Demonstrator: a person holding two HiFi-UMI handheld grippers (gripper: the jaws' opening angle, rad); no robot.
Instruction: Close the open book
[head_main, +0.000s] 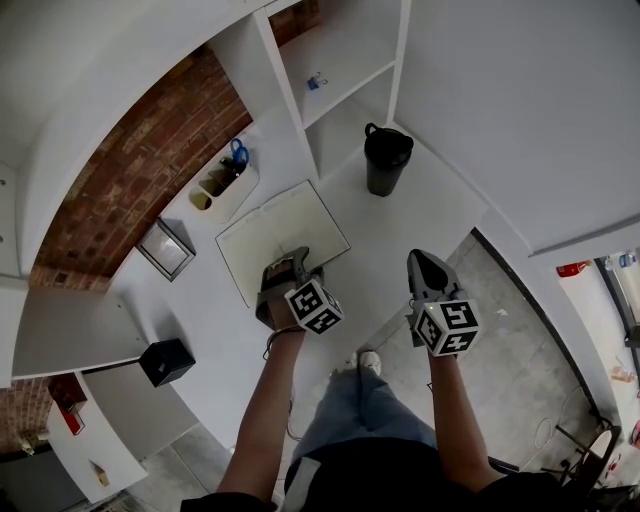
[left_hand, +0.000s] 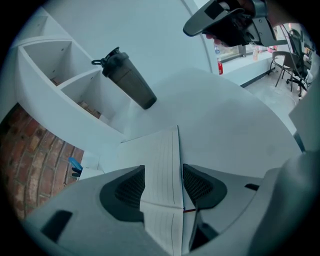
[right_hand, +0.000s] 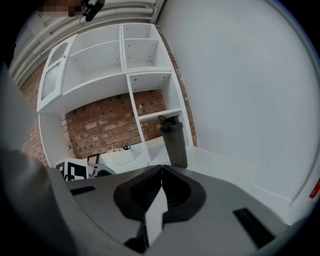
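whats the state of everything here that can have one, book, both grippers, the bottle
book: open, lined pages facing up.
left gripper: open, jaws apart with the book's page showing between them.
right gripper: shut, nothing between the jaws.
shaker bottle: upright, lid on.

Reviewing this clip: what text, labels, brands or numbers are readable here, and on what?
None can be read.
The book shows only ruled lines, no writing.
The bottle has no visible label.
The marker cubes bear black-and-white squares, not letters.
The red thing by the wall is too small to read.
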